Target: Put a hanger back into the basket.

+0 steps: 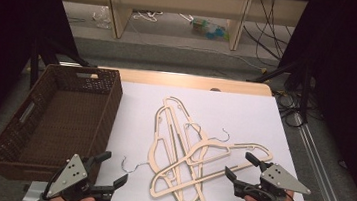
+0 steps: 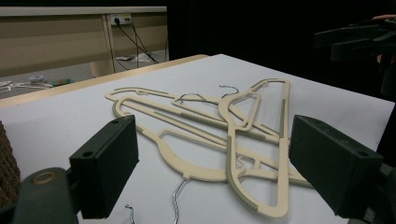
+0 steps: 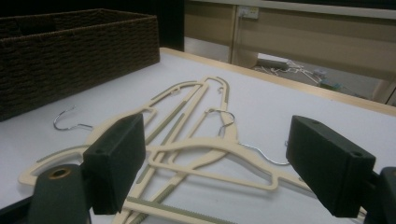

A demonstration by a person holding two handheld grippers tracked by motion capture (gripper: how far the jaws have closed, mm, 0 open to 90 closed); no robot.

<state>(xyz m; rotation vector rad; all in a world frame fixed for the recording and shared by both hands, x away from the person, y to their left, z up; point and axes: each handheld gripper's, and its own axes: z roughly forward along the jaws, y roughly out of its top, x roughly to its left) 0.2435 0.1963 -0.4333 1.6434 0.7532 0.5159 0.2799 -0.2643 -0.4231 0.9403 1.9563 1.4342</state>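
Several cream wooden hangers [image 1: 188, 152] with metal hooks lie crossed in a heap on the white table top [image 1: 245, 117]; the same heap of hangers [image 2: 219, 135] lies ahead of the left jaws, and hangers [image 3: 187, 140] lie ahead of the right jaws. A dark brown woven basket [image 1: 59, 118] stands at the left, seen also as the basket [image 3: 70, 51]. My left gripper [image 1: 108, 171] is open near the front edge, beside the basket and left of the heap. My right gripper [image 1: 242, 167] is open at the heap's right end, jaws apart, holding nothing.
One metal hook [image 1: 132, 165] points toward the left gripper. Beyond the table's far wooden edge [image 1: 193, 82] stand shelving legs and loose cables on the floor. Black stands flank the table on both sides.
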